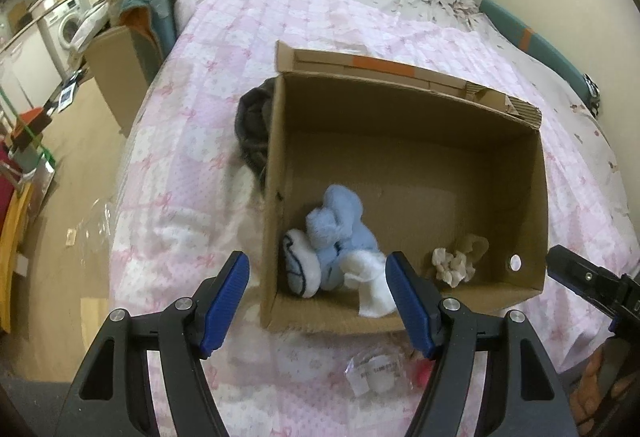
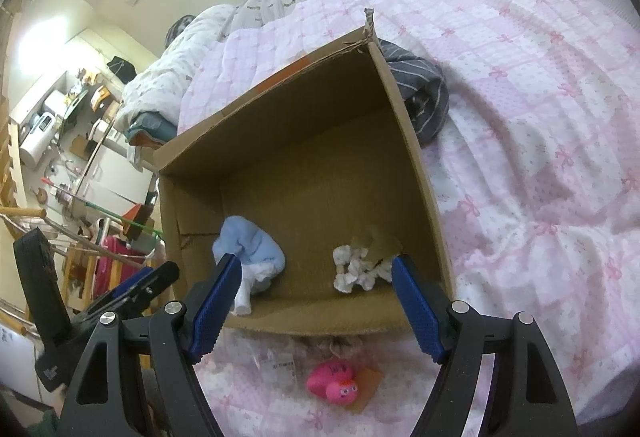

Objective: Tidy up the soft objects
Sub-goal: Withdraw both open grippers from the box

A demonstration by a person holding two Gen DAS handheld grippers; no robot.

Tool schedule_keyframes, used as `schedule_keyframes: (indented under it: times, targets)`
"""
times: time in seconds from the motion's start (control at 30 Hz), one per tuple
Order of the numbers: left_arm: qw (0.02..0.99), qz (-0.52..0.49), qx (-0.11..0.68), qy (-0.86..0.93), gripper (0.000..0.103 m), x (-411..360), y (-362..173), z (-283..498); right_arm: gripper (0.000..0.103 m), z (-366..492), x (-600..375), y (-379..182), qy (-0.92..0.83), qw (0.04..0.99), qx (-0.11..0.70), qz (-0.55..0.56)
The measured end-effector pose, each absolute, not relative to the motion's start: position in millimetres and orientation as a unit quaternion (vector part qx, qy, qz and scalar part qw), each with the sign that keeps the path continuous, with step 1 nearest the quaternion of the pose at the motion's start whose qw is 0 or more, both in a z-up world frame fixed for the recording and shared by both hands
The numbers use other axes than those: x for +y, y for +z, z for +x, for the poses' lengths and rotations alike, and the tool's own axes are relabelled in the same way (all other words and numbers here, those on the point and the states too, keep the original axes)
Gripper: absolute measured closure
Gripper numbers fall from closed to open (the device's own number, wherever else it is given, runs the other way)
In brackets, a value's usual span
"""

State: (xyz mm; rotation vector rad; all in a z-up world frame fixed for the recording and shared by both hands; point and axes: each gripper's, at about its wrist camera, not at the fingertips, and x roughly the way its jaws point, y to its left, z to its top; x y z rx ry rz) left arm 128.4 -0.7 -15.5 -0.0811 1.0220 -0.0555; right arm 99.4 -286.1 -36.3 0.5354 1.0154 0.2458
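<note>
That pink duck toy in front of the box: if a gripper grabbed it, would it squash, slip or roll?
The pink duck toy looks small and rounded, so it probably weighs little. It is likely to give under the pads. Its smooth, bulging body could slip sideways from a shallow pinch. On the soft pink quilt it should wobble rather than roll far.

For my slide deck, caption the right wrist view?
Open right gripper above a cardboard box holding blue plush and scrunchie; pink duck on the quilt.

1. Box [image 1: 404, 125] on bed [image 1: 208, 117].
2. In box: plush bundle [image 1: 340, 221] at left, crumpled cloth [image 1: 452, 265] at right, apart.
3. Outside: folded garment [image 1: 252, 129] against left wall; toy [image 2: 334, 383] on bed before box.
</note>
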Motion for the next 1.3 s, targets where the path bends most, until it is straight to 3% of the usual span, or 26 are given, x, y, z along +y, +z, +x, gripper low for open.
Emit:
schedule_keyframes:
  times: [0.73, 1.3]
  targets:
    - [0.857, -0.049, 0.513, -0.013, 0.035, 9.0, -22.7, 63.6, 0.021, 47.9, -300.1, -37.8, 0.101, 0.828, 0.497, 0.238]
    - [0.84, -0.055, 0.539, 0.021, 0.035, 19.8, -42.9, 63.4, 0.021, 45.9, -296.1, -65.5, 0.064, 0.798, 0.557, 0.222]
